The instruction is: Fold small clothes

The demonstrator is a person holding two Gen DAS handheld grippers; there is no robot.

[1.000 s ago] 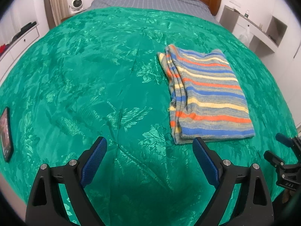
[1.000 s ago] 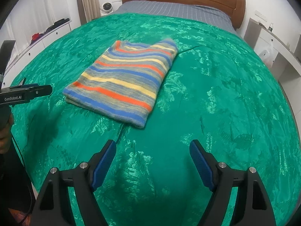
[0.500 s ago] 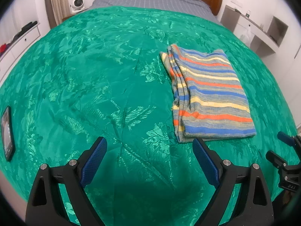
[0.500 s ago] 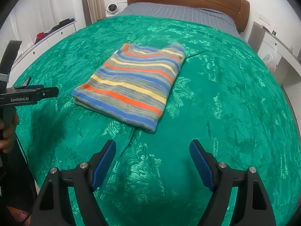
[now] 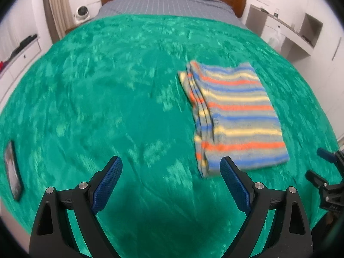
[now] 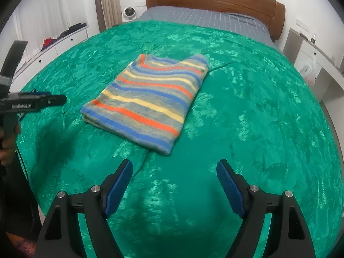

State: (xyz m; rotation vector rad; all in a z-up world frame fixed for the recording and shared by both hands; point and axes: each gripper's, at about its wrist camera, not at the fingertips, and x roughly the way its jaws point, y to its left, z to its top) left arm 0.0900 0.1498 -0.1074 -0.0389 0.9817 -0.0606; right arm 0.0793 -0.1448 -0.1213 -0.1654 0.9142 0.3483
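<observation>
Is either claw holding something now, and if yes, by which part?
Nothing is held. The left claw and right claw are open over the green bedspread; the folded striped knit garment lies untouched.

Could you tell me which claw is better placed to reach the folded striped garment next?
Probably left: the striped garment's near corner lies just beyond the open left claw's fingertip, while the open right claw sits further back.

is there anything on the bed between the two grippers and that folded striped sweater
Nothing visible. Only bare green bedspread lies between the open right gripper and the striped sweater, and likewise ahead of the open left gripper. The dark phone lies far off by the bed's edge.
</observation>
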